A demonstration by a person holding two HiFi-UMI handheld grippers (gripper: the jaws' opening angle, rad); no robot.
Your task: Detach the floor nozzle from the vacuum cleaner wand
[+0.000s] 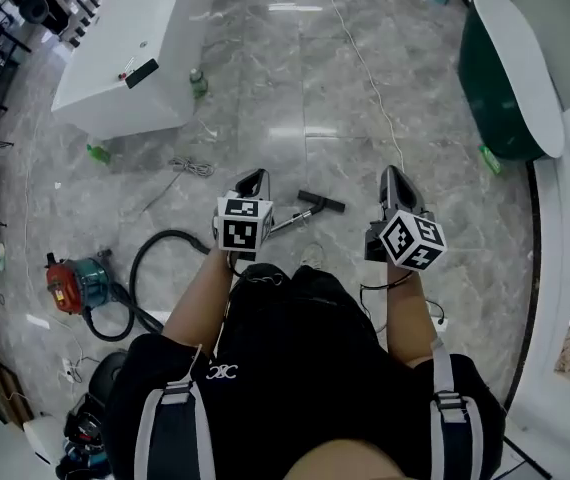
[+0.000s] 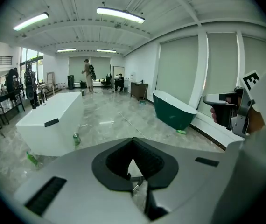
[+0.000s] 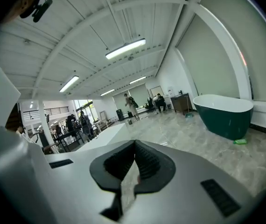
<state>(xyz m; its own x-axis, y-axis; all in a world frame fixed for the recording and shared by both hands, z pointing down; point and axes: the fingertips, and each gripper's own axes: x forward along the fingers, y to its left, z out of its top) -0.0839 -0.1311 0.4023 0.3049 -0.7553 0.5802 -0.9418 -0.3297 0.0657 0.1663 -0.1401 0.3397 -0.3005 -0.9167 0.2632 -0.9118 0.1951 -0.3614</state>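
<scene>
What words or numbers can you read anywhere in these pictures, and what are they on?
No words or numbers can be read.
White emblem on the person's black shirt: interlocking curves, not clear letters.
Left black-and-white patterned cube: a square code pattern, no letters.
Right black-and-white patterned cube: the same kind of pattern.
Small green bottle: label too small to read.

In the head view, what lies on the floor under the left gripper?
The wand sticks out from beneath the left gripper, ending in the black floor nozzle. A black hose curls off toward the vacuum cleaner. Where wand meets hose is covered by the gripper and arm.
</scene>
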